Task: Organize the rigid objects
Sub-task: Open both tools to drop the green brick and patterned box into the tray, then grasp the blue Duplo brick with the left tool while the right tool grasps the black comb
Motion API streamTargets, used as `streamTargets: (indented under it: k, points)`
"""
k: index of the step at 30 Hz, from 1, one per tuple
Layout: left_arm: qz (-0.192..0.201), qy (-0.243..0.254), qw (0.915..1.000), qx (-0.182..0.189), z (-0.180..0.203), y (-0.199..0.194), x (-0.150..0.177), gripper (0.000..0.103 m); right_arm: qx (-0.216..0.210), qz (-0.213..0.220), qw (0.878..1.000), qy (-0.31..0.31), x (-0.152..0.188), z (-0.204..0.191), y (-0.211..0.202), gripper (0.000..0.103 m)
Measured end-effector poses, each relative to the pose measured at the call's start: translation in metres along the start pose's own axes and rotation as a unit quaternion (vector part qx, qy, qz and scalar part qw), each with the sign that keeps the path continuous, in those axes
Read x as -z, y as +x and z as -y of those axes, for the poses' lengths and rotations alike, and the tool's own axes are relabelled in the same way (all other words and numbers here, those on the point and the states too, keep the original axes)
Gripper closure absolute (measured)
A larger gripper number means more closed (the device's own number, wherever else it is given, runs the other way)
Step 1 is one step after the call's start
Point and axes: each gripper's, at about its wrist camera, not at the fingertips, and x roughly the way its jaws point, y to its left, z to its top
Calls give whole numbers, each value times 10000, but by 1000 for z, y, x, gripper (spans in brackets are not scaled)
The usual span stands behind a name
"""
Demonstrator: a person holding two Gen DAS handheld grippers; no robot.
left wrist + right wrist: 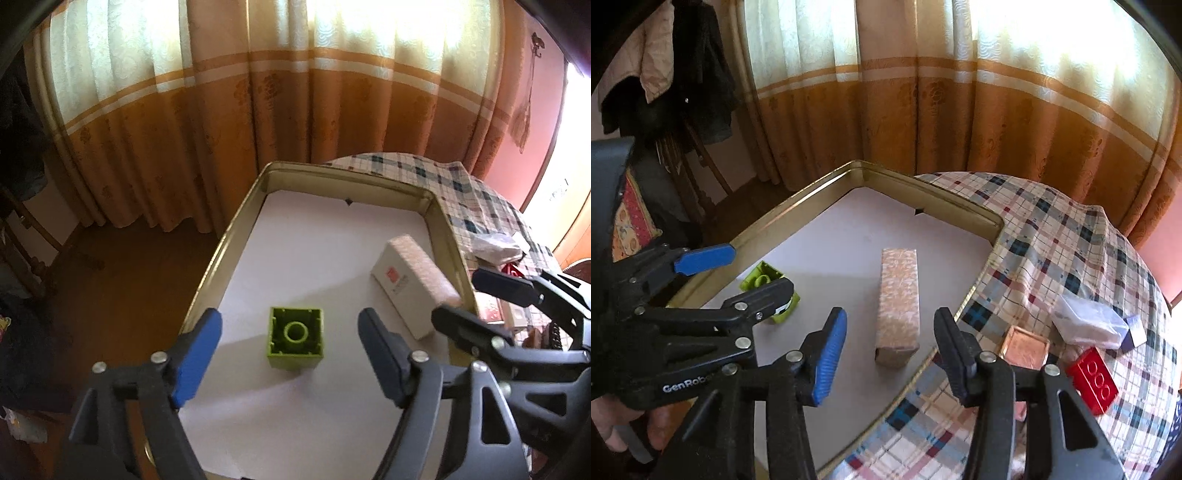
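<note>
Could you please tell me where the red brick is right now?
In the right wrist view, the red brick lies on the checked tablecloth, outside the tray, beside a small copper tin.

Daylight pours through the pale upper part of the curtain (369, 48), which is blown out to near white in both views, while the room's left side with the hanging clothes (694, 74) stays dim. The green block (295, 341) and the patterned box (897, 299) throw soft shadows toward the camera across the tray's (229, 236) white floor, and the picture is slightly soft overall. Fisheye bending curves the tray rim and curtain folds, and black vignette fills the corners.
</note>
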Motion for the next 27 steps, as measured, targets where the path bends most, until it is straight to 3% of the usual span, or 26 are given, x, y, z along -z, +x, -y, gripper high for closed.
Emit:
streamTargets:
  k: [2,4,10,17,27]
  points:
    - [22,37,10000,23,5,-6,0,10,8,20,10000,-46,9,2,-12,42]
    - [92,52,9999,66,11,-13,2,4,41,34,10000,-66,20,8,-24,42]
    - [99,348,9979,529,47,-32,10,3,185,64,9995,257,59,49,-61,41]
    - [61,748,9926,950,99,-47,27,3,557,127,9909,1222,112,119,-101,30]
    - [46,1381,9837,1149,158,-57,58,3,512,12,9776,2043,142,160,-97,27]
